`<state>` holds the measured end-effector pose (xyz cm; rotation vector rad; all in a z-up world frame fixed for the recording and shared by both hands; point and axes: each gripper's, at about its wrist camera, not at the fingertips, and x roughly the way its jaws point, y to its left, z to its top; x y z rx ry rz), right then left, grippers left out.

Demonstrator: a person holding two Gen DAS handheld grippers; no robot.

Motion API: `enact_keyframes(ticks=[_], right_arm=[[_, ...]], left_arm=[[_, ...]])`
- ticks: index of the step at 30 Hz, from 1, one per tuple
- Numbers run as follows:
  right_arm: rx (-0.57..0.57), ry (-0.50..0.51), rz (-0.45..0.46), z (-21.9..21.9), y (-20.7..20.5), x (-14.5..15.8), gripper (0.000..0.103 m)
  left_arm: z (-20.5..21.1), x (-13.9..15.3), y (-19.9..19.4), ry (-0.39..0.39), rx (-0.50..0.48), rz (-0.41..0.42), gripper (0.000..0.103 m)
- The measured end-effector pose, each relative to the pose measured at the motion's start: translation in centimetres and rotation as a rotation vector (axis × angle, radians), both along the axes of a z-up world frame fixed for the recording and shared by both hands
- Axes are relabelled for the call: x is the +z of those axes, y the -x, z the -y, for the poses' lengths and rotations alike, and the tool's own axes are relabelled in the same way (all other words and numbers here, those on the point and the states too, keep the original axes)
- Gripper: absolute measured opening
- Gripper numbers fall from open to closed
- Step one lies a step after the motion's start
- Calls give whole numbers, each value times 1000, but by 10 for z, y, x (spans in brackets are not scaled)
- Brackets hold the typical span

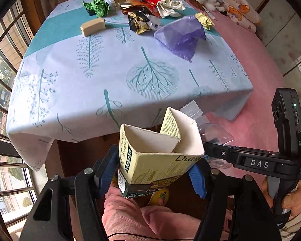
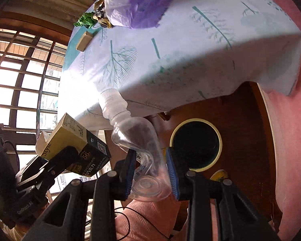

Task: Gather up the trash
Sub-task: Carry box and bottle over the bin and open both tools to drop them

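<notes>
My left gripper (image 1: 150, 173) is shut on an open cream-and-dark cardboard chocolate box (image 1: 160, 154), held just off the table's near edge with its open end up. My right gripper (image 2: 151, 172) is shut on a crushed clear plastic bottle (image 2: 136, 138) with a white cap. That bottle (image 1: 214, 130) also shows just right of the box in the left wrist view. A round bin with a yellow rim (image 2: 220, 140) and a dark inside stands on the floor under the table edge, beyond the bottle. The box (image 2: 74, 140) hangs to the bottle's left.
On the leaf-print tablecloth (image 1: 110, 70) lie a purple plastic bag (image 1: 180, 36), a beige block (image 1: 93, 26), green crumpled paper (image 1: 97, 7), foil wrappers (image 1: 140, 21), white crumpled paper (image 1: 169, 6) and a yellow wrapper (image 1: 205, 20). A pink bed cover (image 1: 260, 70) runs along the right, windows on the left.
</notes>
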<state>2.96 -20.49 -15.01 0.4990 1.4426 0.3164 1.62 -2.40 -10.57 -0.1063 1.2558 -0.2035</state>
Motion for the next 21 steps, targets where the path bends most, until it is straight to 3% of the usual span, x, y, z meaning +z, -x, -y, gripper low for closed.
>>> enact_keyframes(ticks=[4,14,21], right_arm=[[-34,15,-84,8,20,-48,31],[-68,96,-209,1,46,-176,31],[-95,146,-219,-9,49,-226,31]], left_arm=[[13,-36,16,-32,-6,-30,65],[24,-163,25,-91,-30,-129,68],[37,-218,26,-110,-69,-158,72]])
